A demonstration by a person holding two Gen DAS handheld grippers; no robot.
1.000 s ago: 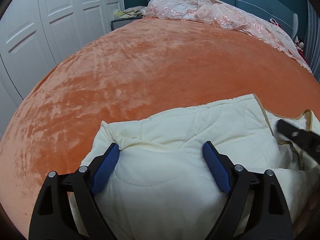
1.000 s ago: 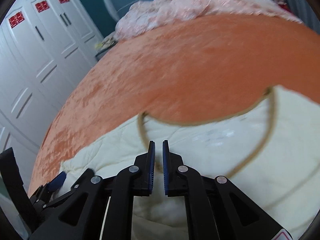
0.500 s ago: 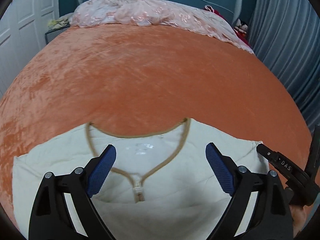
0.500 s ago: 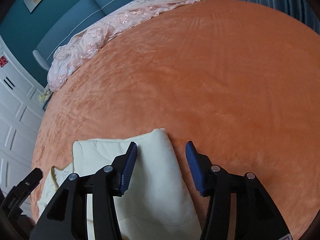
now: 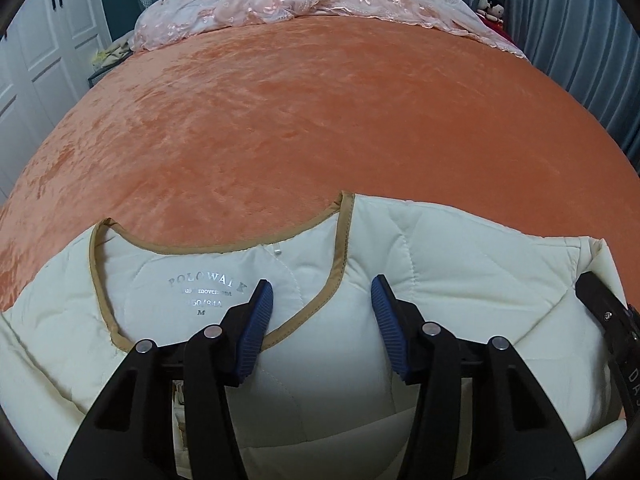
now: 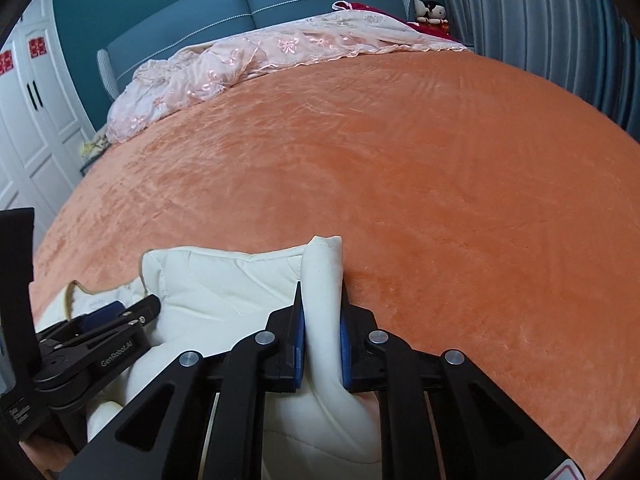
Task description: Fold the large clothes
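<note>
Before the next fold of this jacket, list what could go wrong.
1. The right gripper pinches only a narrow rolled edge of the cream quilted jacket; as its fingers close, a pull could slip it free.
2. The left gripper is closing over puffy fabric beside the tan neckline trim, not yet pinching it; it may catch one layer only and fold crooked.
3. The plush orange blanket may drag the jacket and bunch it.

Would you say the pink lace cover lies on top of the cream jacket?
No, the pink lace cover lies at the bed's far end, well apart from the cream jacket.
</note>
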